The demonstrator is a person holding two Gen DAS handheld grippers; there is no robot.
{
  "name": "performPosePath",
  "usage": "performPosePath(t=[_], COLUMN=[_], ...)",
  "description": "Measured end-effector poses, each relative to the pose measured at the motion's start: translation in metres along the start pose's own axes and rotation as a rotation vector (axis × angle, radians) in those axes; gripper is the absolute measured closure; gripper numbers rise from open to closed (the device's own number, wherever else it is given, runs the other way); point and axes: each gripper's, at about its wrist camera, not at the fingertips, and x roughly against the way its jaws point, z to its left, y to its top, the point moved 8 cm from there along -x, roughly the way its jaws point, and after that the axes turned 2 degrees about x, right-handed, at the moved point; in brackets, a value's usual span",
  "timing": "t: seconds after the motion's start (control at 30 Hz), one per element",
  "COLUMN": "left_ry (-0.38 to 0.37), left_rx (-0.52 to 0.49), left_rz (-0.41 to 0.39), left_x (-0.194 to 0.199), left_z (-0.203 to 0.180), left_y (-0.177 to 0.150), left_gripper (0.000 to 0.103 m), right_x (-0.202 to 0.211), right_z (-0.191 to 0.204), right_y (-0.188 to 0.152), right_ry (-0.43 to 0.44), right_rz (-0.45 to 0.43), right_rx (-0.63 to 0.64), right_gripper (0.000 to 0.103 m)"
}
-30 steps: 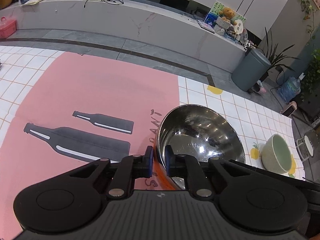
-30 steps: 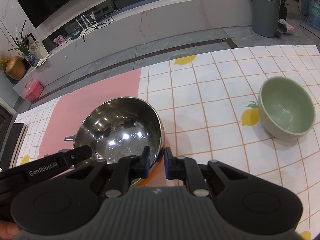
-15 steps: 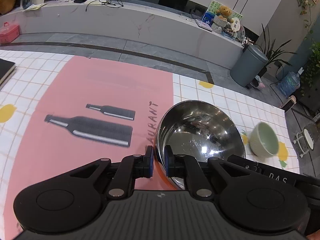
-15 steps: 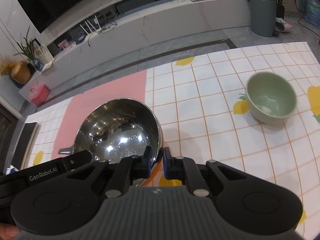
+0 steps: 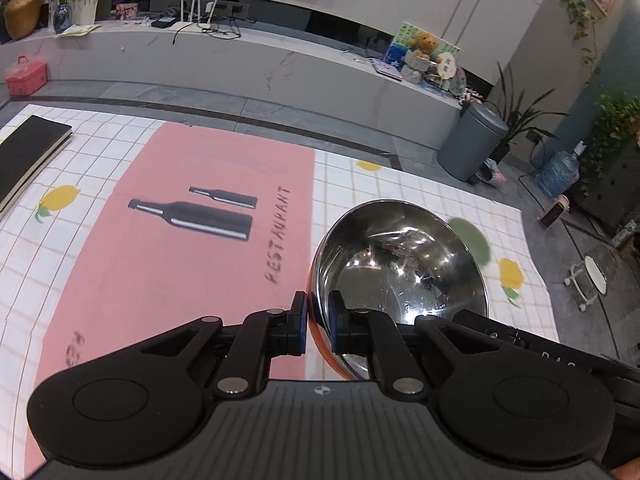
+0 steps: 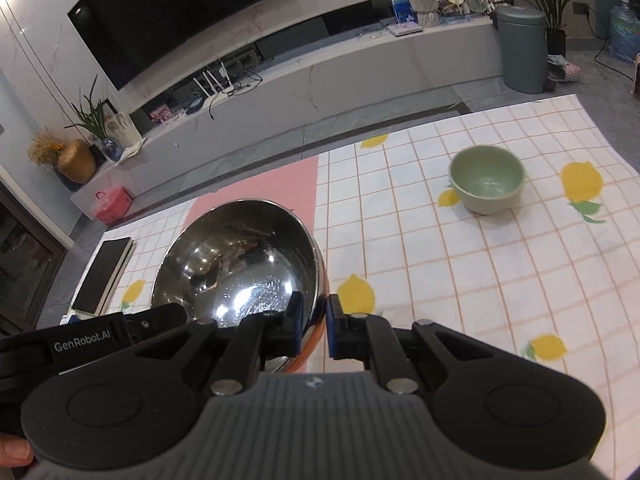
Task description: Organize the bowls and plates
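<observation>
A large steel bowl (image 5: 404, 268) with an orange outside is held in the air above the tablecloth by both grippers. My left gripper (image 5: 318, 326) is shut on its left rim. My right gripper (image 6: 314, 324) is shut on its right rim; the steel bowl (image 6: 240, 264) fills the left of the right wrist view. A small green bowl (image 6: 486, 180) stands upright on the checked cloth, far right of the steel bowl. In the left wrist view the green bowl (image 5: 474, 242) peeks out behind the steel bowl's rim.
A pink placemat (image 5: 192, 240) with bottle prints lies left of the steel bowl. A black notebook (image 5: 28, 156) lies at the cloth's left edge and also shows in the right wrist view (image 6: 102, 276). The cloth's far edge (image 6: 440, 120) borders grey floor.
Both grippers have lifted the steel bowl higher and pulled back; the table looks smaller and farther. The green bowl appears farther away. Both grips are unchanged.
</observation>
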Motion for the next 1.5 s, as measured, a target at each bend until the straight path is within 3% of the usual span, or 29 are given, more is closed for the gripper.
performPosePath(t=[0.33, 0.63, 0.83, 1.5], left_ry=[-0.079, -0.080, -0.077, -0.042], left_rx=[-0.012, -0.027, -0.005, 0.003], left_rz=[0.077, 0.192, 0.231, 0.249], left_x=[0.019, -0.002, -0.009, -0.023], left_z=[-0.024, -0.029, -0.025, -0.025], left_y=[-0.058, -0.097, -0.112, -0.121], left_gripper=[0.091, 0.091, 0.090, 0.090], right_x=[0.060, 0.057, 0.050, 0.038], right_z=[-0.033, -0.061, -0.066, -0.075], right_y=[-0.048, -0.091, -0.099, -0.108], right_ry=[-0.016, -0.049, -0.056, -0.064], right_rz=[-0.004, 0.077, 0.100, 0.128], right_rx=[-0.034, -0.086, -0.090, -0.118], right_gripper=[0.093, 0.094, 0.094, 0.095])
